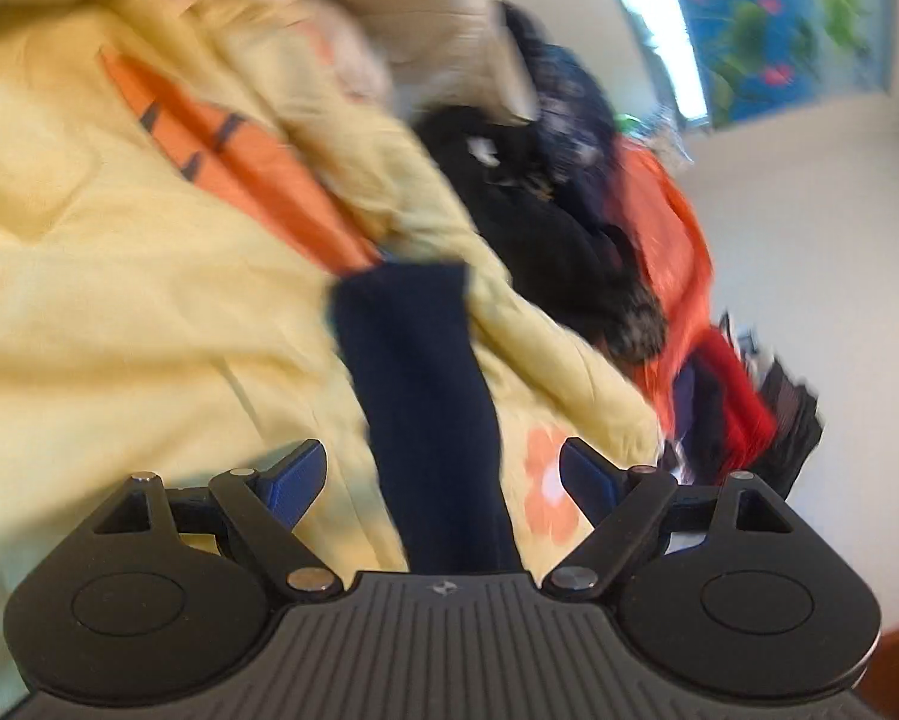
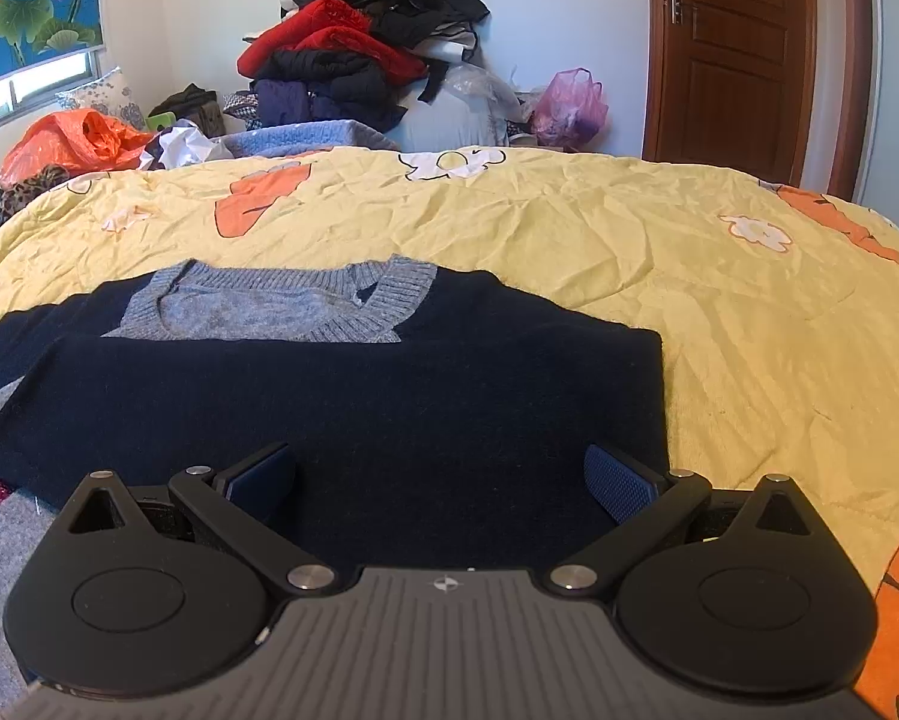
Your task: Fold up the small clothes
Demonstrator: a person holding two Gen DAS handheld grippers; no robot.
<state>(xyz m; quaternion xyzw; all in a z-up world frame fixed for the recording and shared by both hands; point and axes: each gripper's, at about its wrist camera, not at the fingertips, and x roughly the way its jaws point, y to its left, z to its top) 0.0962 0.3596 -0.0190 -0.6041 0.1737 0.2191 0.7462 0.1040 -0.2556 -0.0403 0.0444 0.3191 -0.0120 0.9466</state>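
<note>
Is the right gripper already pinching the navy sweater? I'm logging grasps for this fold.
No: in the right wrist view the right gripper stands wide open over the navy sweater, both pads clear of the knit.

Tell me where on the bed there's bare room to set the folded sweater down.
Bare yellow quilt lies to the right of the navy sweater, out to the bed's right edge, and beyond its grey collar toward the far edge. It is crowded past that edge: the clothes pile, orange bag and pink bag.
</note>
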